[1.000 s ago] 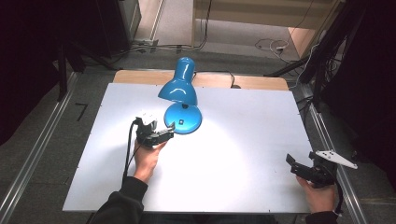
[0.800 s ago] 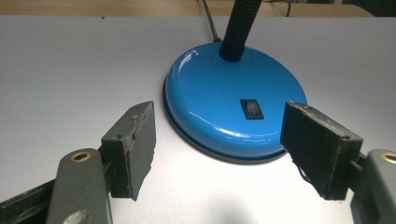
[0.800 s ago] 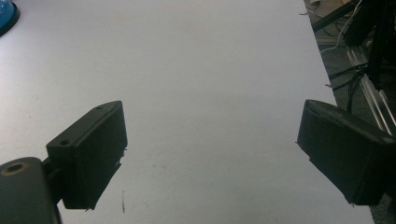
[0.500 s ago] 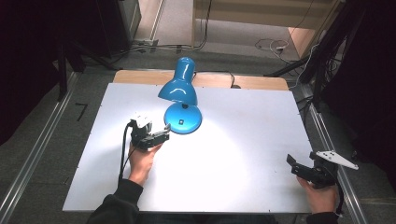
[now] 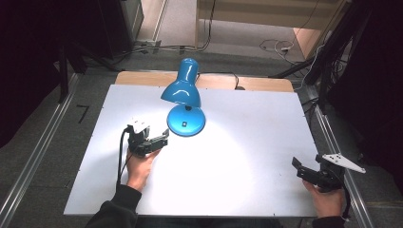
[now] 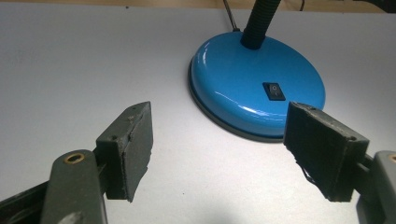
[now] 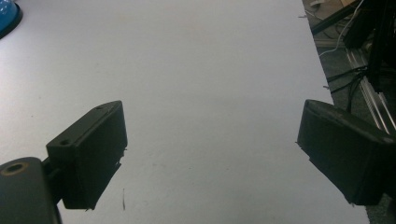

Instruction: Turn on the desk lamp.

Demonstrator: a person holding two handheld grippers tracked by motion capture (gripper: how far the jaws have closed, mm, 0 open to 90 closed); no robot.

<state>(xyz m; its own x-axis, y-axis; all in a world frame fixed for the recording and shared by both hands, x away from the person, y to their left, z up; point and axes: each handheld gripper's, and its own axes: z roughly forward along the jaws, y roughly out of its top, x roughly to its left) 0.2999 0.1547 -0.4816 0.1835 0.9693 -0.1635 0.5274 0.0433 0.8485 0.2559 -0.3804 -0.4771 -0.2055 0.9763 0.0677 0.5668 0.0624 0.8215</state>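
A blue desk lamp stands at the back middle of the white table (image 5: 247, 142), its shade (image 5: 180, 89) bent over its round base (image 5: 186, 120) and casting a bright pool of light. My left gripper (image 5: 163, 138) lies just left of the base, open and holding nothing, its jaws pointing at it. In the left gripper view the base (image 6: 243, 79) with its black rocker switch (image 6: 273, 91) and black gooseneck (image 6: 258, 21) lies a short way beyond the wide-apart jaws (image 6: 219, 112). My right gripper (image 5: 299, 167) rests open near the front right corner, over bare table (image 7: 210, 121).
A wooden strip (image 5: 142, 78) runs along the table's back edge, where the lamp's cord (image 5: 234, 80) drops off. Metal rails (image 5: 43, 156) flank the table on both sides. Cables (image 5: 275, 46) lie on the floor behind. Dark stands (image 5: 332, 57) rise at the right.
My left gripper has drawn back a little to the left, away from the lamp base, still open. The right gripper and the lamp have stayed put.
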